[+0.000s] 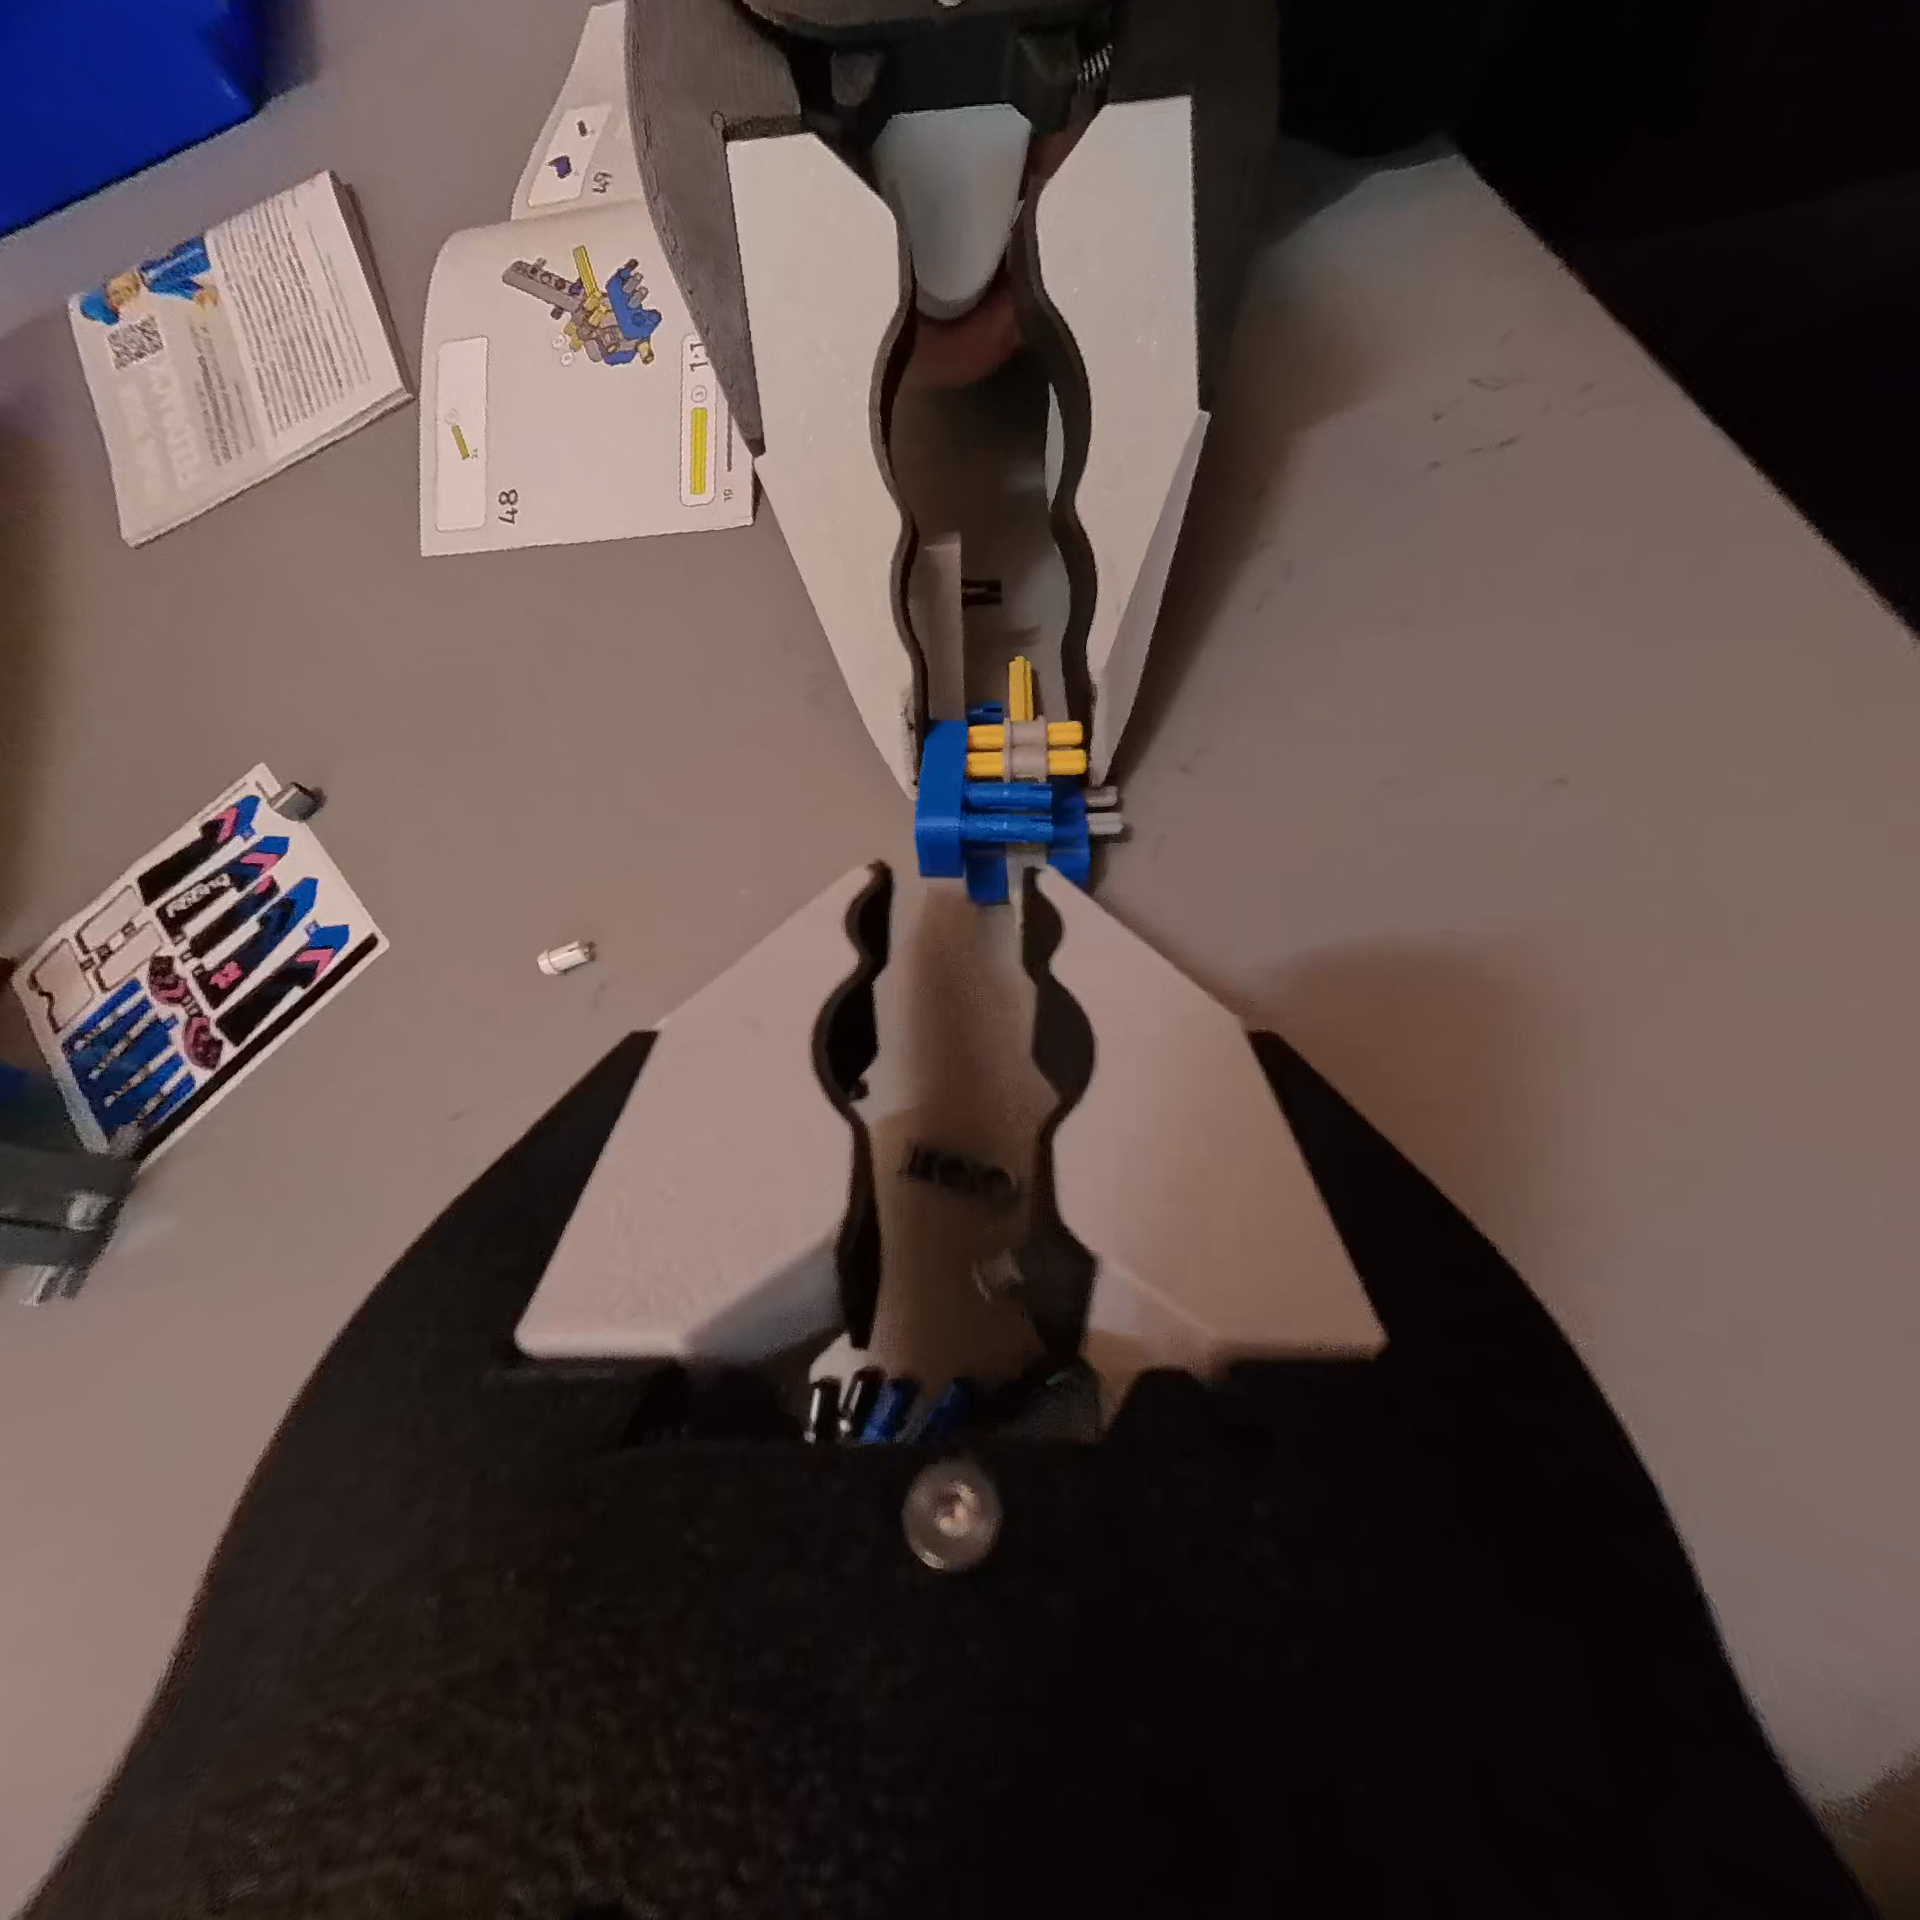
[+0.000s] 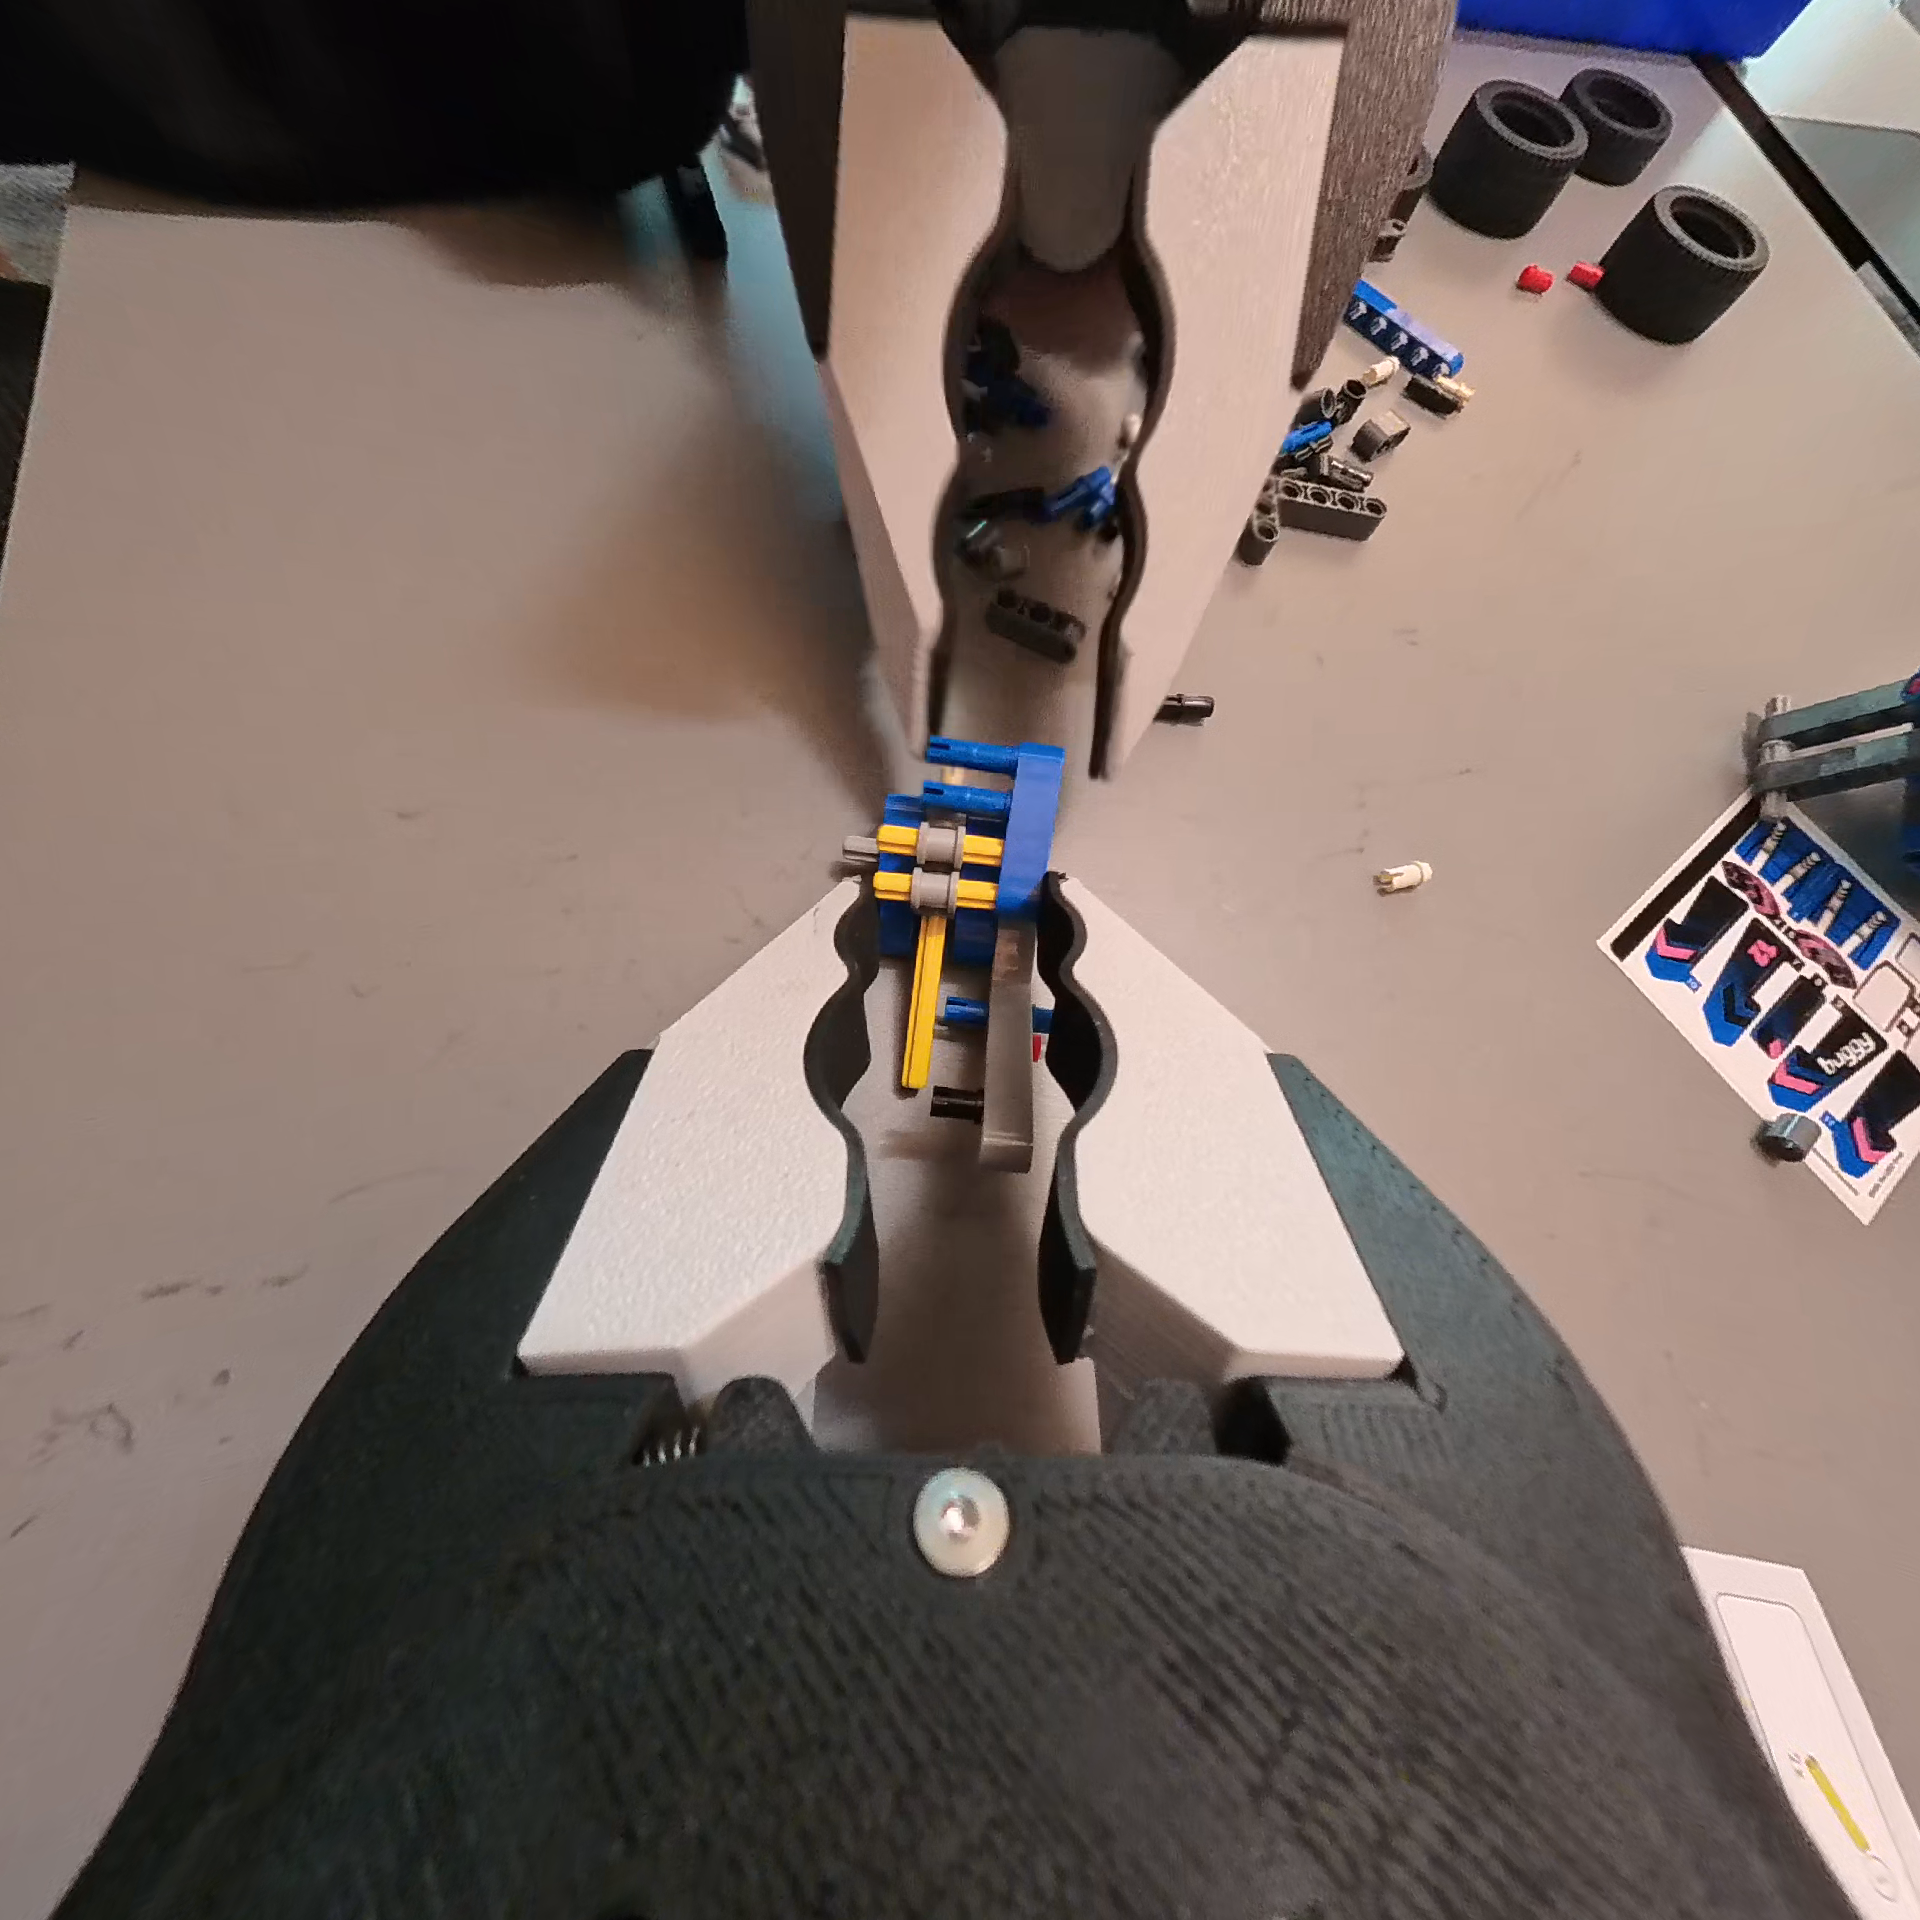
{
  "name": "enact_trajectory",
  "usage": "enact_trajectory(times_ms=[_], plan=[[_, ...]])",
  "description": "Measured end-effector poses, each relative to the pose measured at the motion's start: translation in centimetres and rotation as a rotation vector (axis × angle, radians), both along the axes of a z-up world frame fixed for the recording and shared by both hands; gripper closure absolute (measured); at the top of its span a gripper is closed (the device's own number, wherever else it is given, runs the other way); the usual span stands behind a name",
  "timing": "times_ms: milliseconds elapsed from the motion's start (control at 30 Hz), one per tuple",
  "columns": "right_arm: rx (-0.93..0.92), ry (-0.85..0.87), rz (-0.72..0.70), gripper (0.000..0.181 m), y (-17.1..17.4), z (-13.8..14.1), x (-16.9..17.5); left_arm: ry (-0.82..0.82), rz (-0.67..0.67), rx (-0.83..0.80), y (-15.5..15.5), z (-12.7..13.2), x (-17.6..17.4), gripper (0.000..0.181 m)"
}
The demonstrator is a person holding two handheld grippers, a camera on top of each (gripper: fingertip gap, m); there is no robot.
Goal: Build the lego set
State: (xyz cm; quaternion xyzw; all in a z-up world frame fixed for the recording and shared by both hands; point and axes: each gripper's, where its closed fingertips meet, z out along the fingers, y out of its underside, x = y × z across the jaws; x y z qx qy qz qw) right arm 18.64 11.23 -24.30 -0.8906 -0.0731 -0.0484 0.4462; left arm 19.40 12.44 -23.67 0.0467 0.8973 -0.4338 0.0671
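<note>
Around my work lie a sticker sheet [image 1: 197,961], open booklet [image 1: 582,384], tyres [image 2: 1600,177] and loose parts [image 2: 1340,457] on the table [image 1: 1455,831]. Blue-yellow assembly [image 2: 961,883], held above it: right tool [image 2: 951,883] pinches it; left tool [image 1: 956,883] touches, grip uncertain.

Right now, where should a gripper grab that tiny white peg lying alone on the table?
Probably across the middle of the small white peg, coming straight down from above. It lies flat on the grey table, apart from the sticker sheet, so its long sides are free for the fingers.
</note>
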Motion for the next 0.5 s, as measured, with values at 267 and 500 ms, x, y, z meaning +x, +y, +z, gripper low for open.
enact_trajectory(times_ms=[267, 500], plan=[[-0.002, 0.018, -0.002, 0.151, 0.0, 0.0, 0.0, 0.071, 0.084, 0.066, -1.1, -0.2, -0.9, 0.134], [-0.002, 0.014, -0.003, 0.151, 0.0, 0.0, 0.0, 0.1, 0.158, 0.077, -2.1, -0.6, -0.8, 0.144]])
